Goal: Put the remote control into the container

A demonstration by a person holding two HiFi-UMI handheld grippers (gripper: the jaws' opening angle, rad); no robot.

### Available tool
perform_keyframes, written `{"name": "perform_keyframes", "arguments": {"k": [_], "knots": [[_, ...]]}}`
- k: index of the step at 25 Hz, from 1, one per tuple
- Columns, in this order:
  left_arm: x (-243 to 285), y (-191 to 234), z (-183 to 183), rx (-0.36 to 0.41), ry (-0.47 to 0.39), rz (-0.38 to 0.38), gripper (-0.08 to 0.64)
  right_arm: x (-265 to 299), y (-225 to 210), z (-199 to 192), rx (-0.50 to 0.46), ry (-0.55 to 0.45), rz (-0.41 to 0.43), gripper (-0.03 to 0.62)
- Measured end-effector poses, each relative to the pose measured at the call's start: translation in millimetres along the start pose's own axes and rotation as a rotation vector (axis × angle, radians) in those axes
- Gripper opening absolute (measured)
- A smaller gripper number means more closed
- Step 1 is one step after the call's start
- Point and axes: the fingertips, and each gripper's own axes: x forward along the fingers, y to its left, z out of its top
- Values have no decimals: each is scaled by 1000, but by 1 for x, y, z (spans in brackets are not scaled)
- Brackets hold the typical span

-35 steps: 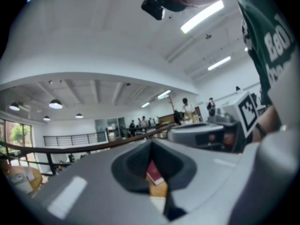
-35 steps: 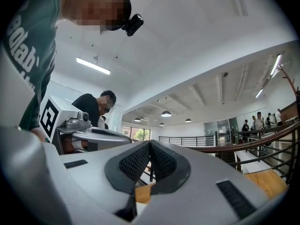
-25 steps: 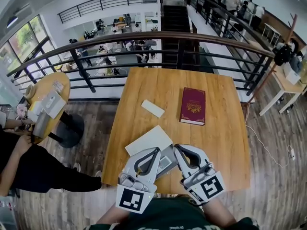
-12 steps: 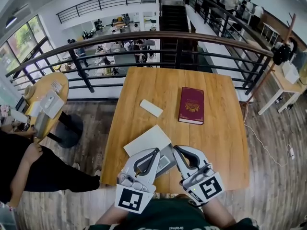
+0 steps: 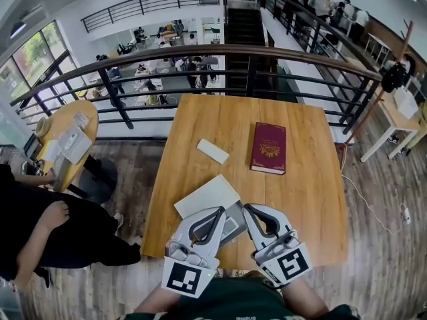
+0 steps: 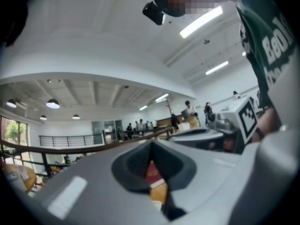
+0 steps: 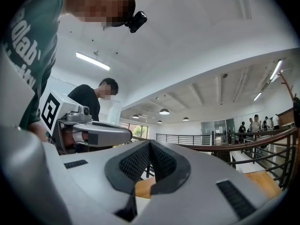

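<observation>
The white remote control (image 5: 212,151) lies flat on the wooden table (image 5: 300,199), left of centre. Nearer me sits a flat white container piece (image 5: 205,195) with a grey part (image 5: 231,227) beside it, between my two grippers. My left gripper (image 5: 220,210) and right gripper (image 5: 245,207) hover side by side over the table's near edge, both shut and empty, well short of the remote. In the left gripper view the jaws of the left gripper (image 6: 151,142) meet with nothing between them. The right gripper (image 7: 150,143) shows the same in its own view.
A dark red book (image 5: 269,147) lies right of the remote. A black railing (image 5: 200,79) runs just past the table's far edge. At the left stand a round side table (image 5: 63,145) and a person in black (image 5: 47,232).
Both grippers and the things on the table stay where they were. Only the person in black at the left has shifted.
</observation>
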Motion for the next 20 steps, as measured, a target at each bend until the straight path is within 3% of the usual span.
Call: {"name": "perform_keyframes", "arguments": {"k": [20], "knots": [[-1,-6,1,10,2,-14,-2,-4,5,1,4,-11,3,15]]}}
